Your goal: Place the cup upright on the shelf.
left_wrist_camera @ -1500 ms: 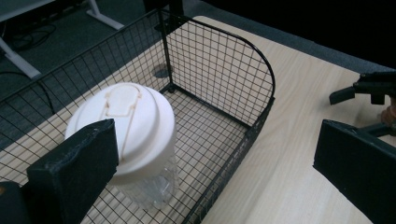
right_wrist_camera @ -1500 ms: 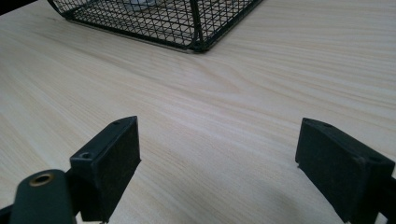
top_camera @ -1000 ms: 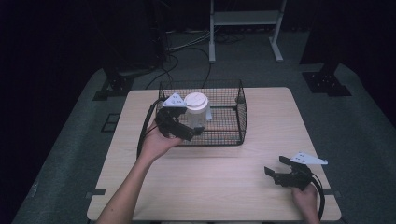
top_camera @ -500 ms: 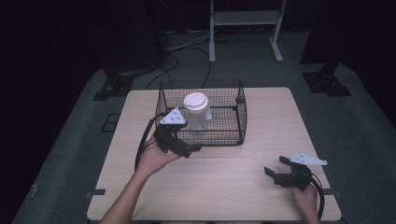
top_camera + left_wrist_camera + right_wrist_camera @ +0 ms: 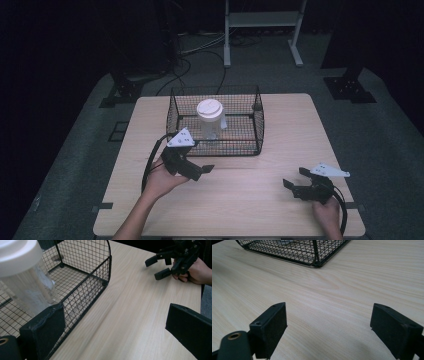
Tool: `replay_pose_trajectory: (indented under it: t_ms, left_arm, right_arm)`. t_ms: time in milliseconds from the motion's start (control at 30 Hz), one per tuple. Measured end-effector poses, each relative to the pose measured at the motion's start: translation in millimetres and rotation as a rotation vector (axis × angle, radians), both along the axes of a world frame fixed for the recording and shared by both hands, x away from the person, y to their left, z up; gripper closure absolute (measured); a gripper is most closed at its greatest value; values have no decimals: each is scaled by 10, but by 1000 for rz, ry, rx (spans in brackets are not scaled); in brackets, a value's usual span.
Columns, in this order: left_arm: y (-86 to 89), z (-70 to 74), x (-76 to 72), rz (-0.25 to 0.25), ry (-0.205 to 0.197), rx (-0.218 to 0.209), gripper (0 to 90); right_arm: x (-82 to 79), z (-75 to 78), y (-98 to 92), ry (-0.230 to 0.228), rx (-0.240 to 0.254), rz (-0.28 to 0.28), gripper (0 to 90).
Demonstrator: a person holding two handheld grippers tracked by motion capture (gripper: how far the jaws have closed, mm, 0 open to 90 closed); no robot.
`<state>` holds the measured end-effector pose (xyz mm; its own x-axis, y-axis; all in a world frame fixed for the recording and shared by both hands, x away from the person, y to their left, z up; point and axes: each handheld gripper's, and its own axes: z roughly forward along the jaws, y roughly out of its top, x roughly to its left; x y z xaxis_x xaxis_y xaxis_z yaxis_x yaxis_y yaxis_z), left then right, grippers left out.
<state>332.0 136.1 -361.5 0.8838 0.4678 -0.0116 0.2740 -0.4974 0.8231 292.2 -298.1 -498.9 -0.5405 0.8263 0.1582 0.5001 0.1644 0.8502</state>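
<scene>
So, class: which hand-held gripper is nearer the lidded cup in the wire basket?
Left. The left hand-held gripper sits just outside the basket near the cup; the right hand-held gripper is across the table.

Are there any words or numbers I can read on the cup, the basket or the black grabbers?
None can be read.
Clear plastic cup with white lid: its side shows a pale patch, too blurred to tell if it is writing.
Black wire basket: no label.
Left gripper and right gripper: no markings.
</scene>
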Motion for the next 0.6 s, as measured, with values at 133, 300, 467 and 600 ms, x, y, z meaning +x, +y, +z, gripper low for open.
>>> replay_pose_trajectory:
  t_ms: [133,300,467,600]
  left_arm:
    - [58,-53,-39,7,4,-3,17]
    - [162,-167,-107,22,-1,-20,14]
    - [254,-271,-155,44,1,-22,12]
    - [308,-318,-173,44,7,-34,13]
  right_arm:
    - [-2,1,2,2,-1,-1,129]
    - [-1,0,3,3,-2,-2,129]
    - [2,0,2,2,-4,-4,129]
    - [1,0,3,2,-4,-6,129]
